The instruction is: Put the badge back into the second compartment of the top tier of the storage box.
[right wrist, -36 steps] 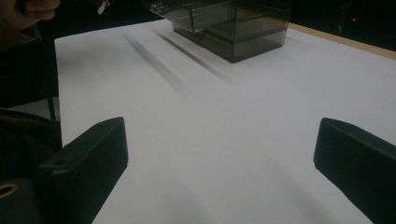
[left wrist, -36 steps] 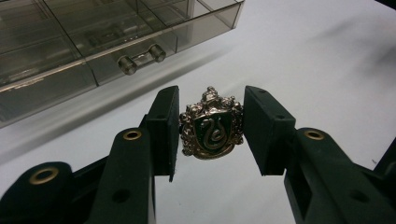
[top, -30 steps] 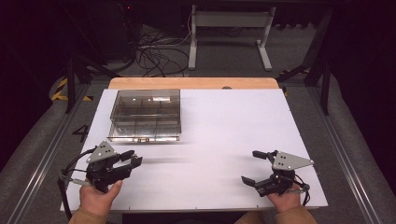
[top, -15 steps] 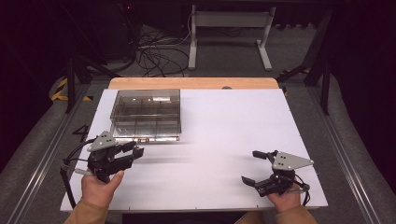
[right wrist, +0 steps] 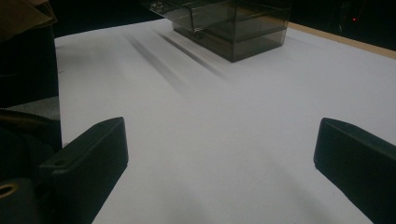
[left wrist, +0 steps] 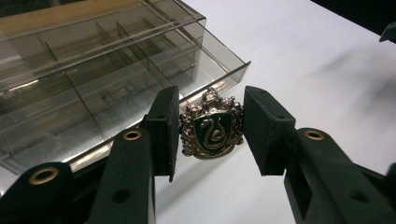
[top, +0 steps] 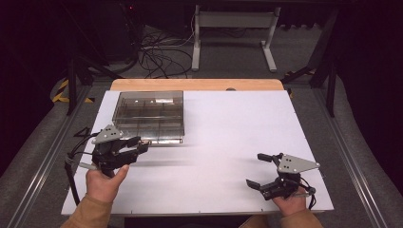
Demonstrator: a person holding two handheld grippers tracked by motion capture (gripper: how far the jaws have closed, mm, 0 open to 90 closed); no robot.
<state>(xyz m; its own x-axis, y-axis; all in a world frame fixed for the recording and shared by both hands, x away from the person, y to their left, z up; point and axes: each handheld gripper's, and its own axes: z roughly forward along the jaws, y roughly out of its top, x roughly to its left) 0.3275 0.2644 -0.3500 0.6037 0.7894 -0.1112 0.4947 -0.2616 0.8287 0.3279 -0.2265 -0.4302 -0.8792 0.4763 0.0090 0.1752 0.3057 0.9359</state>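
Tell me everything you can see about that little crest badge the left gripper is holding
The badge is a small shield-shaped crest that looks like antiqued silver metal, with a green centre bearing a curled silver snake and ornate scrollwork around the rim. It faces the left gripper's camera, upright, pinched at both sides between the left gripper's black pads, off the white table, just before the smoky clear compartment box.

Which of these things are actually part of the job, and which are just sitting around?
In use: crest badge, held in the left hand-held gripper; smoky divided box.
Lying about: right hand-held gripper, open and idle; cables and metal stand behind the table.
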